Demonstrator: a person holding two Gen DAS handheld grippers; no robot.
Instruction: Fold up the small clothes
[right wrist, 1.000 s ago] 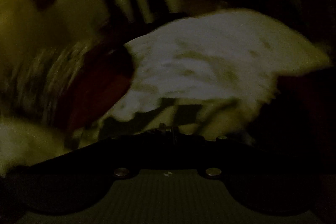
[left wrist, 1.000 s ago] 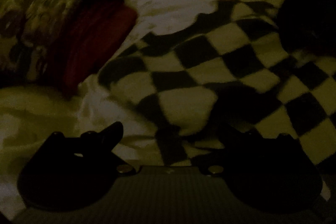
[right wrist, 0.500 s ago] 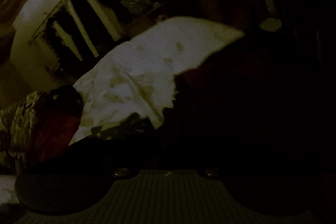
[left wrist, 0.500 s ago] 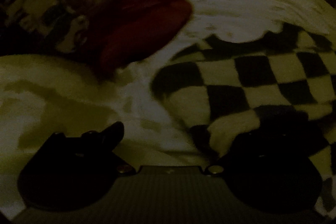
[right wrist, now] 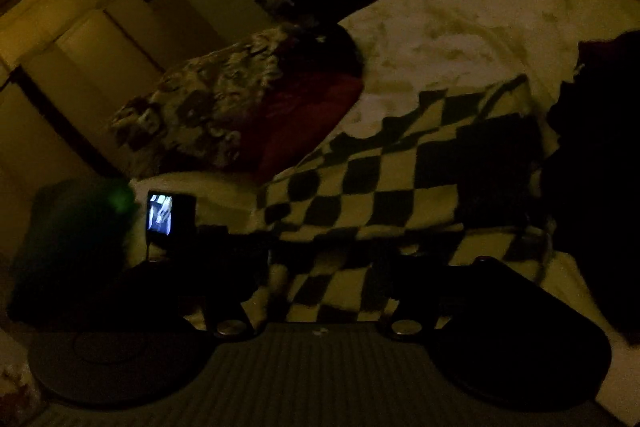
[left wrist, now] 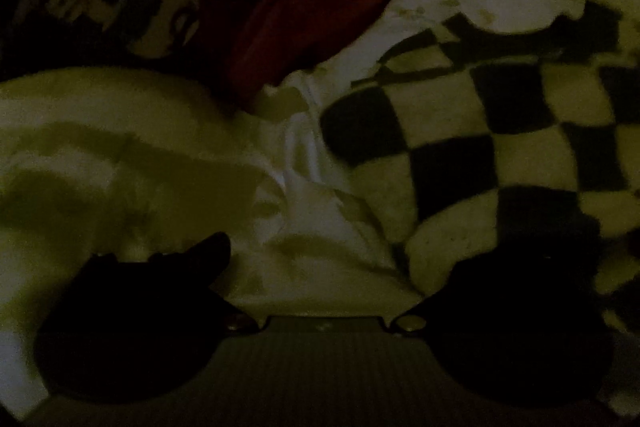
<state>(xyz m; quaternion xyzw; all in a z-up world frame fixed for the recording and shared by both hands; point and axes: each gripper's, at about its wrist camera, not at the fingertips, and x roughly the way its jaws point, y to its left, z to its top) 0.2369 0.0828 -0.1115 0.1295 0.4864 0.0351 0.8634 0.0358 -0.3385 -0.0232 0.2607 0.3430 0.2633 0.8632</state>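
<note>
The right gripper (right wrist: 320, 267) is opening, its jaws going wide with nothing pinched between them: a second ago they were shut, so the checkered cloth (right wrist: 392, 187) has just been let go. That suggests one fold is laid and the hand is free for the next hold. The left gripper (left wrist: 332, 267) stands apart too, over pale bedding (left wrist: 120, 155) with the cloth's rounded near corner just beside its right finger; a second ago the cloth lay between its fingers. The cloth (black and cream squares, thick and fleecy) lies spread over the bed's middle, its far edge scalloped, its near edge doubled over. A red cushion (left wrist: 304, 11) and a flowered pillow (right wrist: 200, 107) sit at the bed's far left corner.
</note>
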